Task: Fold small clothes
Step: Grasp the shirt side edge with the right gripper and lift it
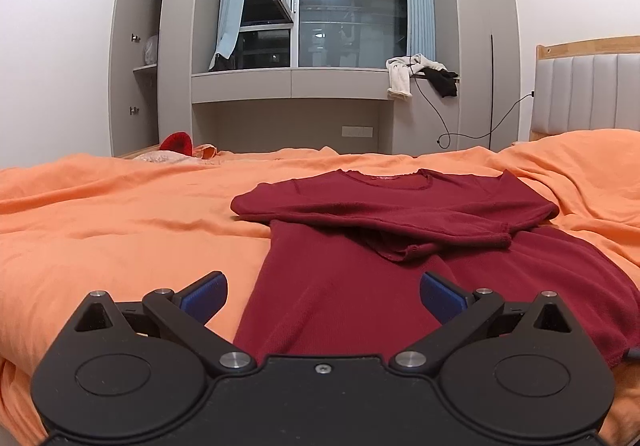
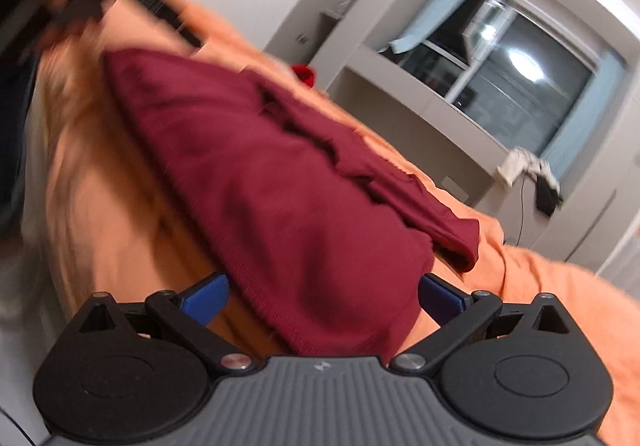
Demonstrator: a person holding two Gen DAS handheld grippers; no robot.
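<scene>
Both grippers, left [image 1: 323, 296] & right [image 2: 323, 298], have fingers wide apart w/ nothing held, over maroon shirt [image 1: 360, 246] on orange bed [image 1: 120, 226]: sleeves folded in, body fold left.

The dark red top [image 1: 360, 246] was a matt, fine-ribbed knit, its edges slightly frayed. Under it the orange bedcover [image 1: 120, 213] looked soft, matt, creased cotton. The left gripper [image 1: 323, 296] was matt black plastic with shiny metal pins and blue ridged pads [image 1: 204, 294]; the headboard [image 1: 584, 93] was padded grey panels framed in pale wood.
</scene>
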